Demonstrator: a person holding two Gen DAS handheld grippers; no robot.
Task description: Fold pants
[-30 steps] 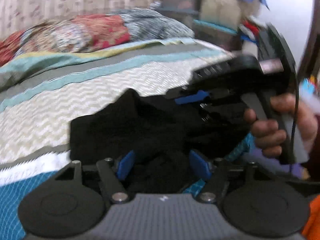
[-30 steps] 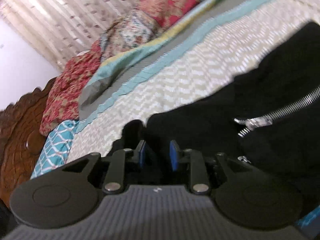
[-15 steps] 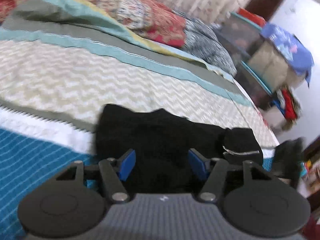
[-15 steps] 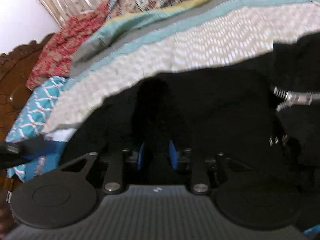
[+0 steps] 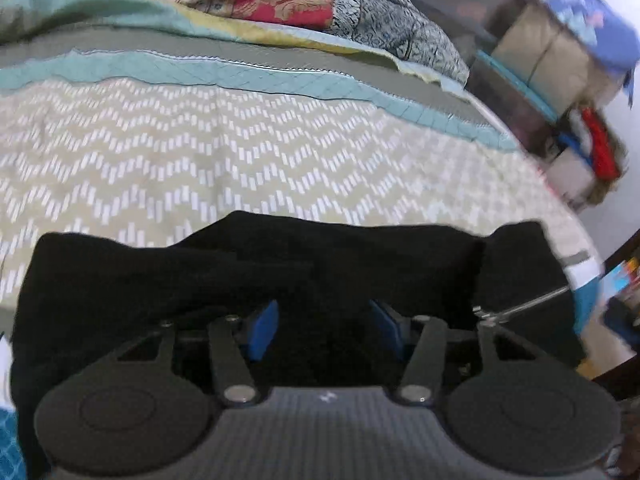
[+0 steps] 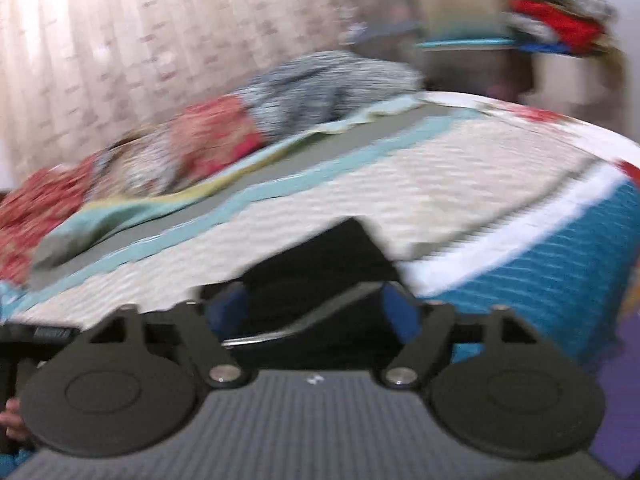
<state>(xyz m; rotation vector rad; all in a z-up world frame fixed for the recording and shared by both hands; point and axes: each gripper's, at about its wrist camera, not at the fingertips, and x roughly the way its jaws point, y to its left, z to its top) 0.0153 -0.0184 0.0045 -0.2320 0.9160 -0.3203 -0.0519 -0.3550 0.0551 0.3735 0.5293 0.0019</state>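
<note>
Left gripper (image 5: 324,330) just narrowing, spread over black pants (image 5: 248,268); right gripper (image 6: 312,308) sprung wide, gripping nothing.

No words or numbers can be read; only a small white mark shows on each hand-held gripper's ribbed grey body (image 5: 326,398), too blurred to make out.

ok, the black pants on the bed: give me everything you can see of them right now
The black pants are a soft, matte, dark fabric, lying bunched in a low, wide heap on the chevron-patterned bedspread near its front edge. A fold stands up at the right end, where a silver zipper runs across. The left gripper has fabric between its half-open jaws, which have just been closing; whether the pads press on it is unclear. The right gripper, jaws just opened wide, hovers over the cloth without gripping.
</note>
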